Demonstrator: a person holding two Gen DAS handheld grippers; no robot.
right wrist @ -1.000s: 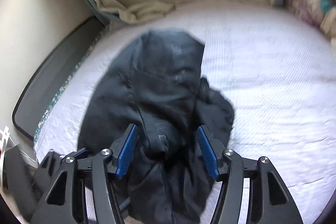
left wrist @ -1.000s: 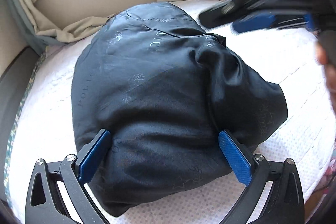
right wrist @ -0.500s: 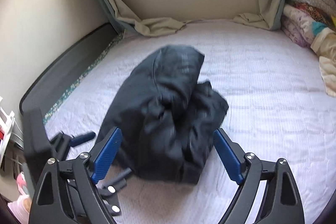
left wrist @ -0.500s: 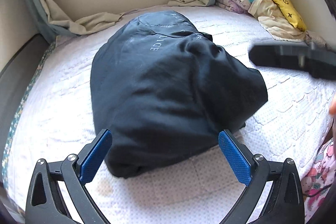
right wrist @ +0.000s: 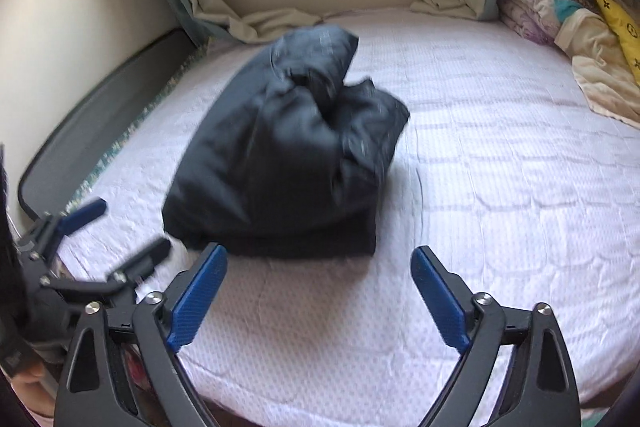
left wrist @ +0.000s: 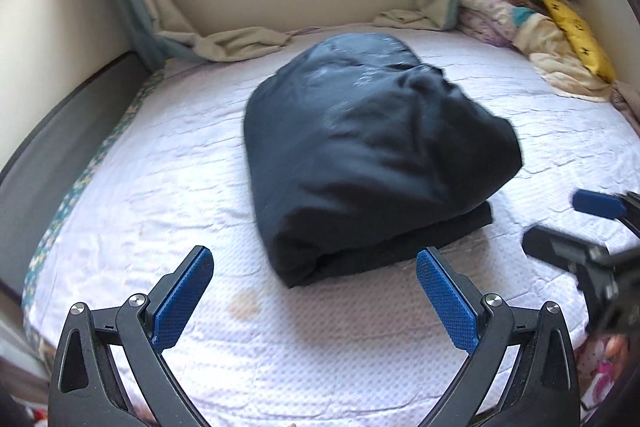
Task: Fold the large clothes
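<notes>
Bedding, a white quilted mattress cover (left wrist: 168, 195), is bounded by a wall and windowsill; the folded dark garment (left wrist: 360, 155) is laid at its middle. The left gripper (left wrist: 314, 291) is spread wide and empty, the right gripper (right wrist: 318, 291) is opening, nothing between. The garment's print is blurred.

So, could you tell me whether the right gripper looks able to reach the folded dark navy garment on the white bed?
Probably yes: the right gripper, jaws opening and empty, faces the garment with only bare bed between.
</notes>
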